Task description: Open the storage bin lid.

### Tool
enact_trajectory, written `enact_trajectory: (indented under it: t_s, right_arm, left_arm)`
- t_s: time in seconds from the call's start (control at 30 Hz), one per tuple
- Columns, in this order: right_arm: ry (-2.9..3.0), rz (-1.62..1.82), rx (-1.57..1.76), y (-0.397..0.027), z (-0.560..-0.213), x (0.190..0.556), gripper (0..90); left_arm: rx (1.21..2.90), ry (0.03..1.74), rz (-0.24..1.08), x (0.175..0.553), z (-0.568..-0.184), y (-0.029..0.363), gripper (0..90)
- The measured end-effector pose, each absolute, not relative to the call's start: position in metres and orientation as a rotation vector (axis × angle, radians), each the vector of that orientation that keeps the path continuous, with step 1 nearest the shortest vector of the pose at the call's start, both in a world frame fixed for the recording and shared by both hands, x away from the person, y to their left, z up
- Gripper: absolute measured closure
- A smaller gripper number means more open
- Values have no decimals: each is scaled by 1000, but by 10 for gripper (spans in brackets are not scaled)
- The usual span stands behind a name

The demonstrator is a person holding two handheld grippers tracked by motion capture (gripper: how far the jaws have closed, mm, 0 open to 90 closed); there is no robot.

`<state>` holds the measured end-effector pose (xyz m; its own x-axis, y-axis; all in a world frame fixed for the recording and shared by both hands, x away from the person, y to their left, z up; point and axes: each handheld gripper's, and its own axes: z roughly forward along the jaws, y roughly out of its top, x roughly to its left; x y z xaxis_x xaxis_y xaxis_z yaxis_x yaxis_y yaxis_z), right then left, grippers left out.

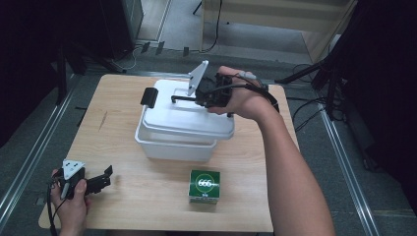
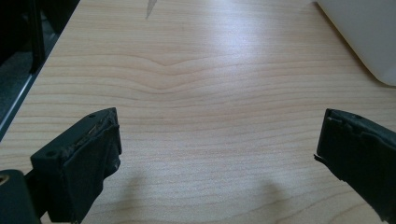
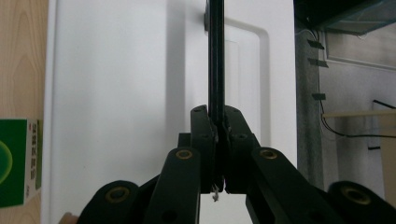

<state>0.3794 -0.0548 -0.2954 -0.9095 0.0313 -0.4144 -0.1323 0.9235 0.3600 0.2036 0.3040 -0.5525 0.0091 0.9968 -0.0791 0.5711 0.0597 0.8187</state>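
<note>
The right gripper (image 1: 196, 98) is clamped tight on the thin black handle (image 1: 182, 98) that stands up from the lid of the white rectangular plastic storage box (image 1: 183, 129). In the right gripper view its 2 jaws press together on that dark bar (image 3: 215, 60), which runs straight up the middle of the picture away from the pads. The white lid (image 1: 192, 120) sits tilted on the box, its near edge lifted a little clear of the box rim while the far side stays low. A black latch (image 1: 149, 97) shows at the lid's left end.

The left gripper (image 1: 101, 181) rests near the left front corner of the pale wooden table (image 1: 123, 196), well apart from the box. Its jaws stand wide open with nothing between them; the left gripper view shows bare wood grain between the 2 black pads (image 2: 86, 158) and a corner of the white box (image 2: 369, 37) at upper right.

A green cardboard carton (image 1: 204, 186) printed with white digits stands on the table just in front of the box, apart from both grippers.

The right hand (image 1: 241, 98) hides the handle's right end, and the inside of the box cannot be seen. The box's long axis runs left to right across the table, and the handle lies along the same line.
</note>
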Motion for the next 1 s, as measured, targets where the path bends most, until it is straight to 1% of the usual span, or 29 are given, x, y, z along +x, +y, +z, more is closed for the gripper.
enact_trajectory:
  t_s: [0.27,0.3,0.33,0.57,0.6,0.63,0.73,1.0]
  right_arm:
    - [2635,528,-1,-99,-292,375,855]
    - [2635,528,-1,-99,-292,375,855]
    - [2630,530,27,-111,-294,373,855]
    - [2614,531,125,-158,-302,371,854]
    - [2614,531,125,-158,-302,371,854]
    - [2613,541,159,-171,-305,371,854]
    - [2609,542,201,-190,-310,369,855]
    - [2597,503,270,-225,-320,361,855]
  left_arm:
    - [1596,1642,784,203,-552,304,4]
    - [1590,1642,786,204,-553,304,4]
    - [1588,1642,785,203,-552,304,4]
    - [1575,1639,791,202,-552,304,4]
    - [1575,1639,791,202,-552,304,4]
    - [1574,1638,790,202,-552,304,4]
    - [1567,1635,785,201,-552,305,4]
    - [1564,1628,789,201,-552,305,4]
